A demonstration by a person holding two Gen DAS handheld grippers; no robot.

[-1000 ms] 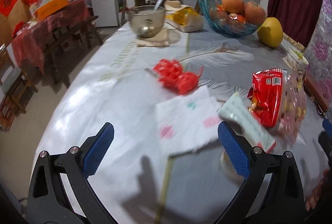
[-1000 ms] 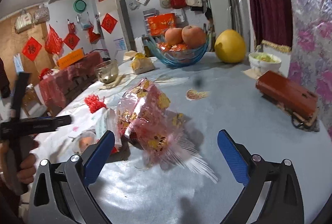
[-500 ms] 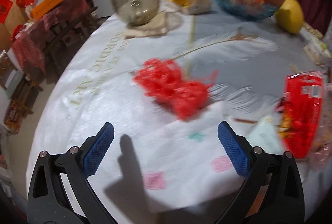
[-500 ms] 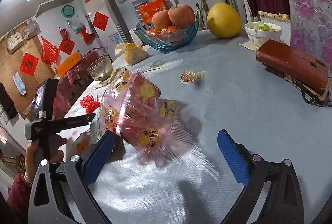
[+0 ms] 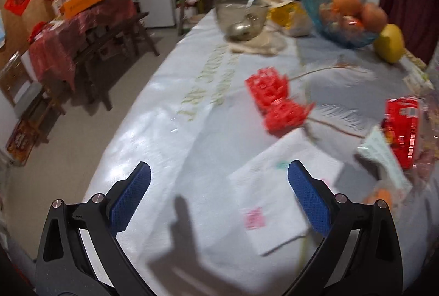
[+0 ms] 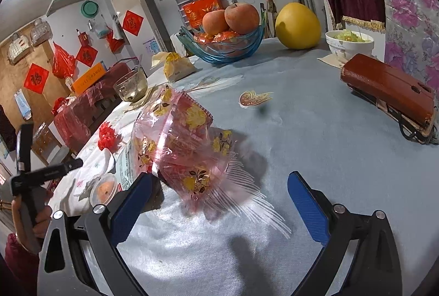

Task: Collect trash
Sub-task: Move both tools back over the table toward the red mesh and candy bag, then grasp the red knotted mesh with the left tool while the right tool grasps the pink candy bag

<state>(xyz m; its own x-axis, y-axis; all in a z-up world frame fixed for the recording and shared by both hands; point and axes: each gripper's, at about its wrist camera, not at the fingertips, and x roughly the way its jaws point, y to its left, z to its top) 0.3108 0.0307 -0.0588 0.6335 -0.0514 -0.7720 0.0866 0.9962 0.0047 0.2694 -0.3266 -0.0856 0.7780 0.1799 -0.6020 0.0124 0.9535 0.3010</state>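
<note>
Cluttered room, long table [image 5: 170, 114] under pale cloth. Left gripper [image 5: 218, 195] spread wide, holding nothing, above the cloth's near edge; white napkin [image 5: 277, 197] lies under its right finger. Red crumpled wrapper [image 5: 277, 101] farther off, centre. Red snack packet [image 5: 402, 131] at far right. Right gripper [image 6: 219, 200] also spread wide, empty; pink flowered plastic bag [image 6: 181, 142] lies on the table just beyond its left finger. Small round cup [image 6: 103, 187] left of the bag. Fruit bowl [image 6: 227, 46] at far end.
</note>
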